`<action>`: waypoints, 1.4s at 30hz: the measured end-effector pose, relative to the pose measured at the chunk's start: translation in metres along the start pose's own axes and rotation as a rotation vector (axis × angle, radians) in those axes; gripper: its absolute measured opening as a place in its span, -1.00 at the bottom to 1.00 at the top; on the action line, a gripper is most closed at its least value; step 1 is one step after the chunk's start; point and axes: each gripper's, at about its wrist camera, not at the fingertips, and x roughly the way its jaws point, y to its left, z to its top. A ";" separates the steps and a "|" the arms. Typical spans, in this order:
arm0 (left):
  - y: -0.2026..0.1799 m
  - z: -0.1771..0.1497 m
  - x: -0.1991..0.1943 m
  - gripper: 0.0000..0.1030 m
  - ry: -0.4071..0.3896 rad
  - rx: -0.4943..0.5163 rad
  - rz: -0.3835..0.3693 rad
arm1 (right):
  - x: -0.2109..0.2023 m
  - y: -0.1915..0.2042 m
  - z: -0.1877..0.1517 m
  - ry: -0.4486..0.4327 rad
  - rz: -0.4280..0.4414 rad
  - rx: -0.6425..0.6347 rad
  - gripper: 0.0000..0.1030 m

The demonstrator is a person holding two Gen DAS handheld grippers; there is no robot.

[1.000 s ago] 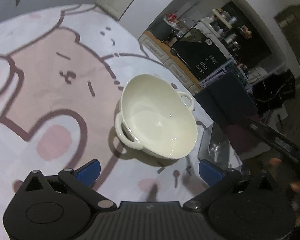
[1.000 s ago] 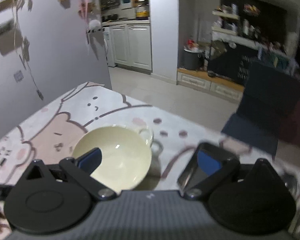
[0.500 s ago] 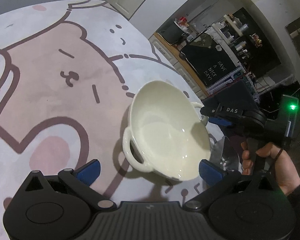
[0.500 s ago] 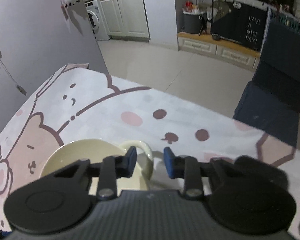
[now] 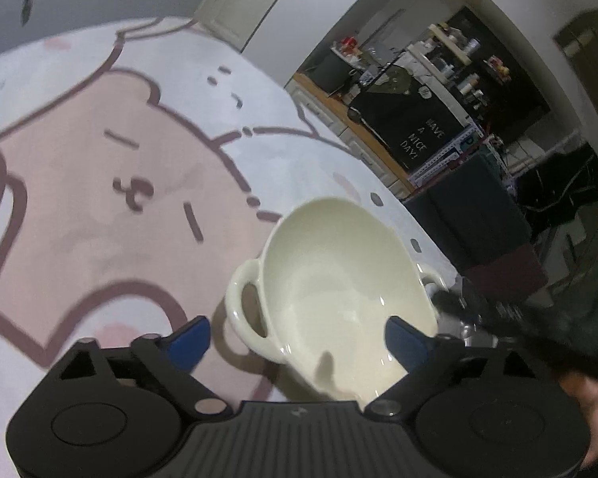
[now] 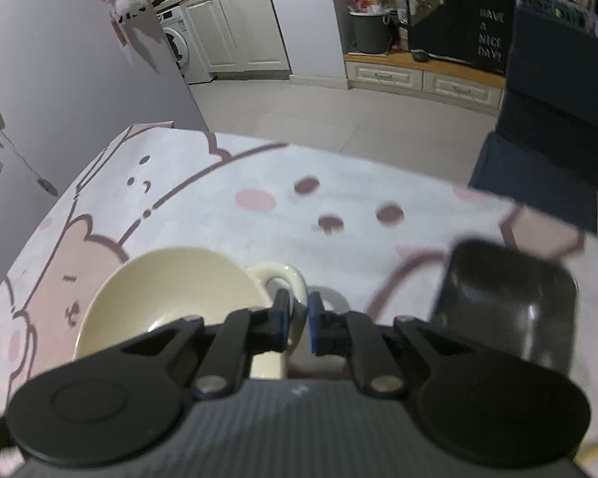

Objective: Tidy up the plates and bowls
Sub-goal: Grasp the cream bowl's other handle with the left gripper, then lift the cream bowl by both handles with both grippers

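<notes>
A cream bowl (image 5: pixel 339 279) with two loop handles sits on the pink bear tablecloth (image 5: pixel 99 199). My left gripper (image 5: pixel 295 328) hovers at its near side. Its jaws stand wide and are closing, with the near rim and left handle (image 5: pixel 243 310) between the blue pads (image 5: pixel 191 334), which do not touch. The right gripper (image 6: pixel 298 316) is closing on the bowl's (image 6: pixel 171 290) right handle (image 6: pixel 279 275), and its pads are against the loop. That gripper appears as a dark blur (image 5: pixel 482 310) in the left wrist view.
A dark square dish (image 6: pixel 506 302) lies on the cloth just right of the bowl. The table's far edge runs close behind it, with a dark blue chair (image 6: pixel 538 151) beyond. A person's hand (image 5: pixel 586 394) holds the right gripper.
The right gripper came down to the bowl and went from wide open to nearly shut around the handle. The left gripper moved closer to the bowl, and its jaws narrowed slightly.
</notes>
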 end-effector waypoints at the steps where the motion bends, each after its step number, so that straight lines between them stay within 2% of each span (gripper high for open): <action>1: 0.000 0.002 0.001 0.63 -0.001 0.014 0.000 | -0.003 -0.001 -0.007 0.000 0.007 0.016 -0.76; 7: 0.008 0.010 0.004 0.34 -0.020 0.069 0.019 | -0.045 -0.012 -0.061 -0.002 0.061 0.102 -0.70; 13: 0.009 0.022 0.008 0.09 -0.065 0.189 0.043 | -0.065 -0.023 -0.090 -0.045 0.114 0.217 -0.68; 16: 0.003 0.026 0.012 0.00 -0.055 0.275 0.055 | -0.068 -0.018 -0.098 -0.084 0.108 0.275 -0.50; 18: -0.001 0.027 0.016 -0.12 -0.034 0.318 0.048 | -0.068 -0.013 -0.100 -0.106 0.111 0.284 -0.14; 20: -0.003 0.025 0.020 -0.34 -0.012 0.355 0.049 | -0.065 -0.007 -0.099 -0.115 0.099 0.282 -0.05; 21: -0.004 0.024 0.021 -0.36 -0.006 0.367 0.062 | -0.063 -0.005 -0.098 -0.117 0.094 0.283 -0.04; 22: -0.004 0.024 0.022 -0.43 -0.002 0.374 0.070 | -0.061 -0.003 -0.096 -0.114 0.086 0.280 -0.04; 26: -0.001 0.027 0.024 -0.45 0.012 0.359 0.060 | -0.056 -0.001 -0.085 -0.092 0.061 0.247 -0.03; 28: 0.000 0.027 0.025 -0.45 0.014 0.360 0.056 | -0.054 -0.001 -0.082 -0.077 0.050 0.238 -0.11; 30: 0.001 0.028 0.025 -0.45 0.019 0.355 0.051 | -0.051 0.000 -0.080 -0.061 0.021 0.224 -0.35; 34: 0.003 0.032 0.030 -0.45 0.035 0.333 0.033 | -0.047 0.001 -0.080 -0.038 -0.004 0.205 -0.47; 42: 0.003 0.038 0.036 -0.45 0.064 0.322 0.022 | -0.041 -0.001 -0.082 -0.028 0.014 0.204 -0.51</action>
